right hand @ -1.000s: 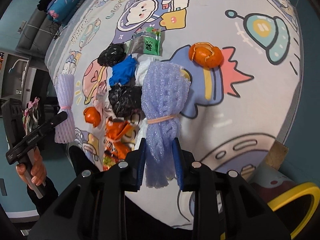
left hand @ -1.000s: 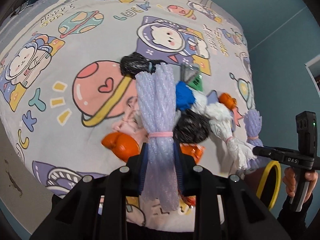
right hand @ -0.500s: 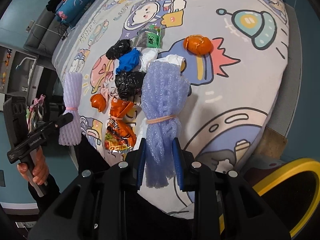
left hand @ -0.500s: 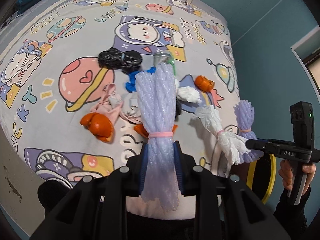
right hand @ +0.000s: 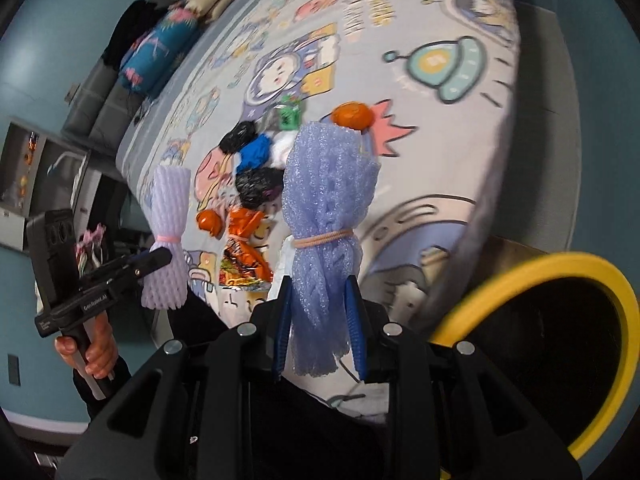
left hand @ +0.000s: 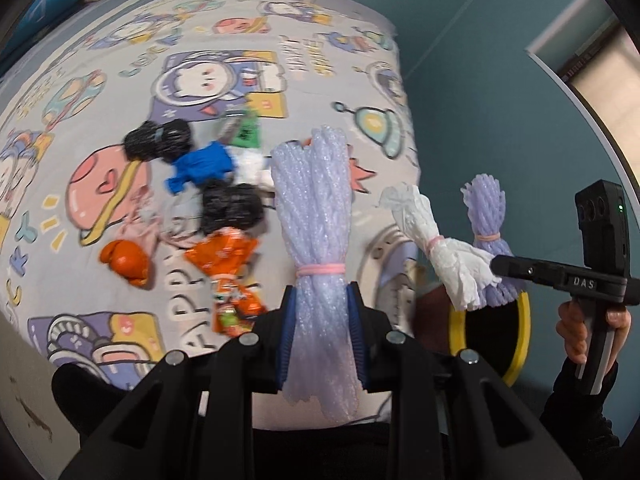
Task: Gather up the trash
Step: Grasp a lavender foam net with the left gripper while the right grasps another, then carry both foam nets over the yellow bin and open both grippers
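Observation:
My left gripper (left hand: 320, 330) is shut on a pale lilac foam net bundle (left hand: 314, 208) tied with a pink band. My right gripper (right hand: 318, 326) is shut on a bluer foam net bundle (right hand: 328, 192) tied with a tan band; a white tissue wad (left hand: 436, 240) appears caught beside it in the left wrist view. Both are held off the bed's front edge. The yellow-rimmed bin (right hand: 560, 320) stands low right, close under the right gripper. Trash lies on the bedsheet (left hand: 280, 60): black bags (left hand: 158, 144), blue wad (left hand: 200, 166), orange wrapper (left hand: 224, 256), orange peel (left hand: 126, 262).
A green packet (right hand: 289, 117) and another orange peel (right hand: 354, 115) lie further up the bed. Pillows and folded bedding (right hand: 160, 52) sit at the far end. Teal walls surround the bed; shelving (right hand: 36, 168) stands at left.
Both grippers have drawn back from the bed with their foam bundles and swung right. The yellow bin now looms much larger in the right wrist view.

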`<action>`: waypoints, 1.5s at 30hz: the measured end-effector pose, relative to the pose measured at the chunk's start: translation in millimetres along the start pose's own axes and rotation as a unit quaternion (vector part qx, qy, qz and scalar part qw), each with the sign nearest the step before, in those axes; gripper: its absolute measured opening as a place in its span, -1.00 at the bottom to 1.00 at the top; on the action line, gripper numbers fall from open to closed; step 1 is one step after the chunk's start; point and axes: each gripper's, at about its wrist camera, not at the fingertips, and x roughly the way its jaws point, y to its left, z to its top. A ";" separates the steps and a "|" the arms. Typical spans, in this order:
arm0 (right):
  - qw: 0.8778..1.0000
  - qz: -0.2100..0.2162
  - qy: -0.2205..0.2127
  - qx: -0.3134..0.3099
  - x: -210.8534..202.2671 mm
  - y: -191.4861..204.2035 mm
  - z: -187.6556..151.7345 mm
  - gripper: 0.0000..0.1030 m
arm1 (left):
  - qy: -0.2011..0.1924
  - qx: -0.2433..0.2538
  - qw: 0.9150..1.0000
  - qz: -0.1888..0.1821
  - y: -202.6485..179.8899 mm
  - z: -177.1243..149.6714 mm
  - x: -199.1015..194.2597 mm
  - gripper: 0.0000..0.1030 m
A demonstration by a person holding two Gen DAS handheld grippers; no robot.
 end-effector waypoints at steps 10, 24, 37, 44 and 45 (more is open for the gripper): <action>0.994 -0.029 -0.041 0.095 -47.8 -59.3 -32.8 -0.53 | 0.027 0.087 0.994 -0.054 -89.0 1.9 29.5 -0.54; 0.974 -0.065 -0.075 0.203 -79.0 -120.8 -75.2 -0.53 | 0.066 0.171 0.978 -0.100 -189.9 -13.8 61.0 -0.54; 0.967 -0.076 -0.062 0.237 -71.3 -156.4 -89.3 -0.52 | 0.118 0.194 0.968 -0.107 -229.8 -34.0 116.2 -0.54; 0.962 -0.086 -0.052 0.252 -65.6 -169.8 -91.0 -0.49 | 0.136 0.211 0.961 -0.117 -242.4 -50.1 131.6 -0.53; 0.962 -0.085 -0.054 0.254 -66.5 -171.2 -91.7 -0.47 | 0.134 0.213 0.961 -0.118 -243.5 -50.9 130.7 -0.53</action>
